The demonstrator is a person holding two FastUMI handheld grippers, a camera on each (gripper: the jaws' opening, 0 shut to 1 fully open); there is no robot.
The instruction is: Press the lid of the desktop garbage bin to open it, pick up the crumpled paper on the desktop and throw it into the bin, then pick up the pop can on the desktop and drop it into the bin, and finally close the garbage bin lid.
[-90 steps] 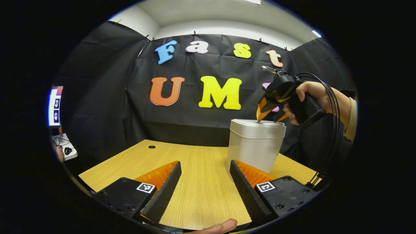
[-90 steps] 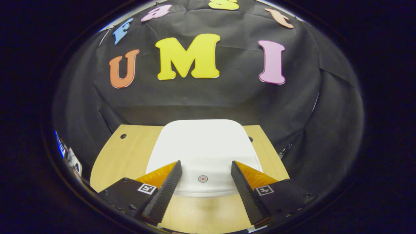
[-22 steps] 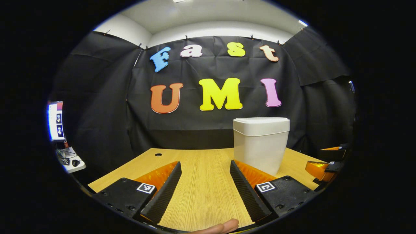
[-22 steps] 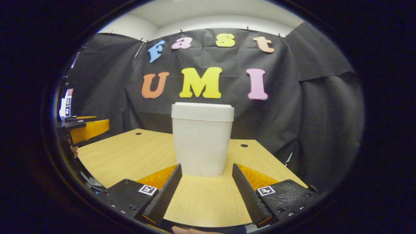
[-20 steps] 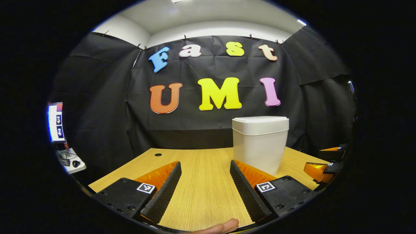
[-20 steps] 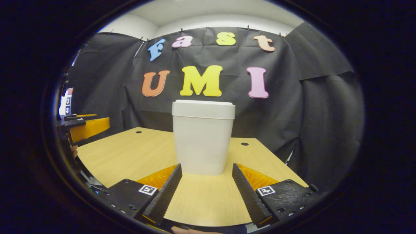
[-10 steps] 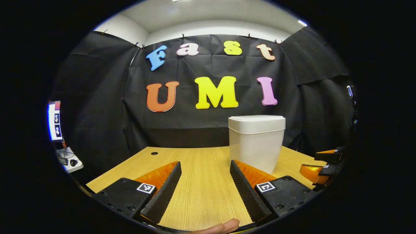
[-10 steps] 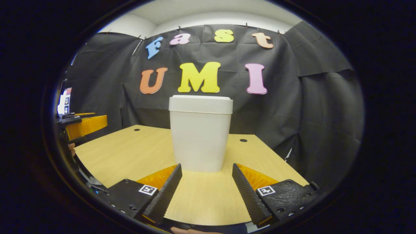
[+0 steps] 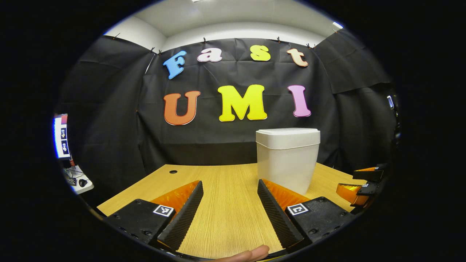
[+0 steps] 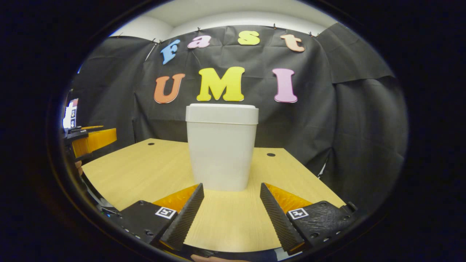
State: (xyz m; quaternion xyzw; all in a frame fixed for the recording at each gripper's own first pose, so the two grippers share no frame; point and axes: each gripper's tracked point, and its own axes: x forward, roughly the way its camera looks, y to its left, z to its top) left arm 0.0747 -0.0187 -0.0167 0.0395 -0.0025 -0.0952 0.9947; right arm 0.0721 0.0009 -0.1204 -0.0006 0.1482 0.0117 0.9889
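One lidded bin (image 10: 221, 145) on the desk (image 10: 145, 171); two grippers, left gripper (image 9: 228, 214) and right gripper (image 10: 229, 214), fingers spread, empty.

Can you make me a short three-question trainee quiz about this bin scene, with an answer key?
1. True or false: the lid of the white plastic desktop garbage bin is shut.
2. Multiple choice: in the right gripper view, the bin stands A) lying on its side, B) upright on the light wooden table, C) held between the jaws.
3. Fill in: the jaws of the left gripper and the right gripper are both ____, holding nothing.

Key: 1 true; 2 B; 3 open.
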